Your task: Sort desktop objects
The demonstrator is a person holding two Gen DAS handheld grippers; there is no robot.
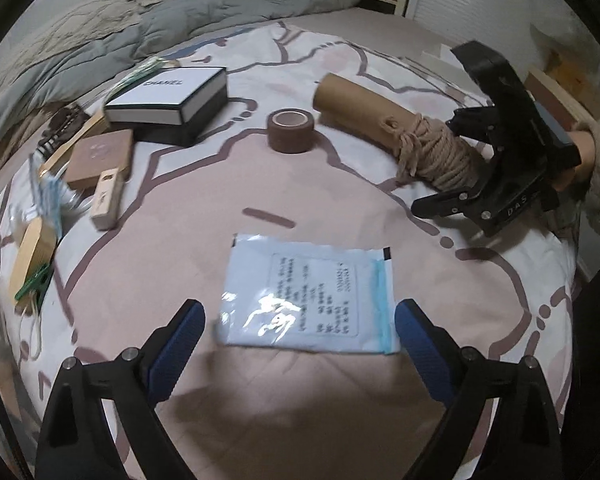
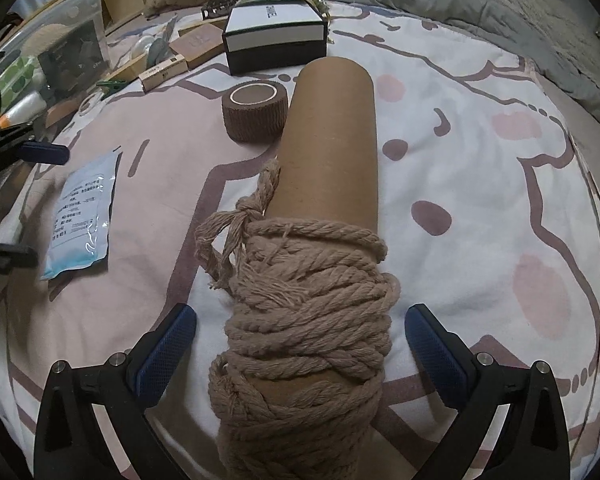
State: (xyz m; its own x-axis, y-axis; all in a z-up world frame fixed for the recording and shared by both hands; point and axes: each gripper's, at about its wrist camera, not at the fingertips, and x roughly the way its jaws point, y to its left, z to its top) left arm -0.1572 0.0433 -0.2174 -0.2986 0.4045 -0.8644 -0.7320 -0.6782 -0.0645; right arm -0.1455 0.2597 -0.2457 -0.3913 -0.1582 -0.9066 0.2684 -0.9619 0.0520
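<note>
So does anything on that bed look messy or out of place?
Mostly the rope on the cardboard tube: it is wound unevenly around one end, with a frayed, knotted tail hanging loose. The tube lies on its side beside the brown tape roll. Nothing looks spilled or broken.

Only two bits were actually readable. The black-and-white box [image 1: 168,106] had "CHANEL" printed on its white lid. The right tool [image 1: 456,160], seen from the left wrist camera, had "DAS" on its black body. The pale blue packet [image 1: 306,292] carried a printed panel of small text, but it was too tiny and blurry to read.
</note>
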